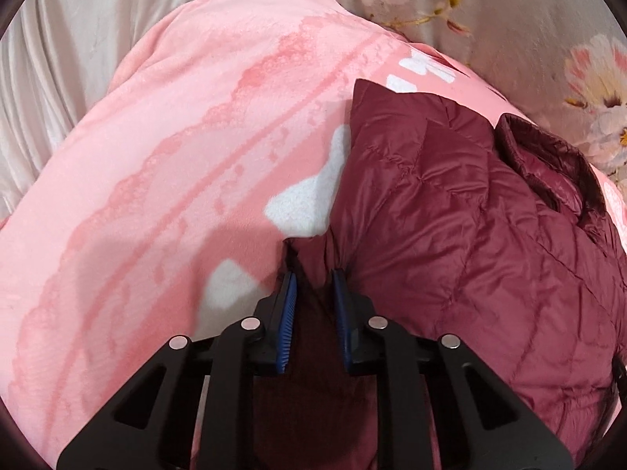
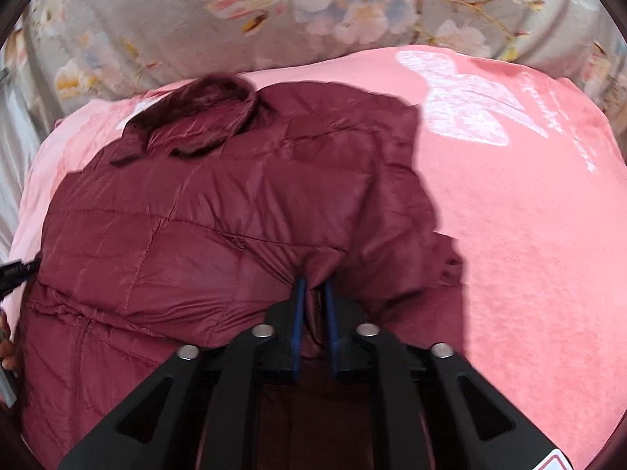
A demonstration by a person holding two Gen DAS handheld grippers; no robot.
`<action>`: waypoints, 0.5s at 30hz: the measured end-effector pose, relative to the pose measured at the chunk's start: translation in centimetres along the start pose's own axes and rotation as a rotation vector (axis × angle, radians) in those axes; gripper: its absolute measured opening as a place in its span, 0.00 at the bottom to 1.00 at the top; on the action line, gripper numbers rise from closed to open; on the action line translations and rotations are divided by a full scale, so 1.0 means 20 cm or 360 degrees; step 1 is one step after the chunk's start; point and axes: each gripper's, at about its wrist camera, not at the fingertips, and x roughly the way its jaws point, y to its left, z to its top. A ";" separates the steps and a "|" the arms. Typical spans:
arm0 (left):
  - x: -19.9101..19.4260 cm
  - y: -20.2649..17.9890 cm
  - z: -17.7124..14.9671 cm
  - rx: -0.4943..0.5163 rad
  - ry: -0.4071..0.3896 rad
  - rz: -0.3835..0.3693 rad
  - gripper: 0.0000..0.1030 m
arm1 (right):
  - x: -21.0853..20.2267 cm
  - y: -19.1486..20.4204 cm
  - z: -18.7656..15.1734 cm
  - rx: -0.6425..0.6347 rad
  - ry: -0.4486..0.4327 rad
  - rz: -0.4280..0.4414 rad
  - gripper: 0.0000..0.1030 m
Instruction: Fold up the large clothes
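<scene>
progress: early, maroon quilted jacket (image 2: 219, 203) lies spread on pink blanket (image 2: 529, 215) | left hand-held gripper (image 1: 313, 278) pinches near hem | right hand-held gripper (image 2: 313, 288) pinches near hem | left: every fold

One maroon quilted jacket (image 2: 203, 211). One pink blanket (image 1: 164, 149) under it. One floral sheet (image 2: 156, 39) at far side. Two grippers: left gripper (image 1: 313, 278), right gripper (image 2: 313, 284). One hand (image 2: 6, 337) partly visible at left edge.

The left gripper (image 1: 313, 274) pointed steeply down, jaws pinching a fold. The right gripper (image 2: 312, 284) did likewise, farther right.
</scene>
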 end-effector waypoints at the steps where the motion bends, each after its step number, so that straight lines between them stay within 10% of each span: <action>1: -0.06 0.01 0.00 0.0005 -0.0026 0.0022 0.19 | -0.04 -0.02 0.00 0.0028 -0.0020 -0.0010 0.25; 6: -0.39 -0.09 0.03 0.0145 -0.0312 0.0044 0.23 | -0.28 0.07 0.07 0.0013 -0.0246 0.0023 0.28; 8: -0.46 -0.23 0.06 0.0211 -0.0341 -0.0070 0.46 | -0.27 0.20 0.12 -0.0037 -0.0228 0.0134 0.28; 15: -0.23 -0.65 -0.02 0.0405 -0.0123 -0.0218 0.49 | 0.02 0.60 0.10 -0.0231 -0.0035 0.0258 0.28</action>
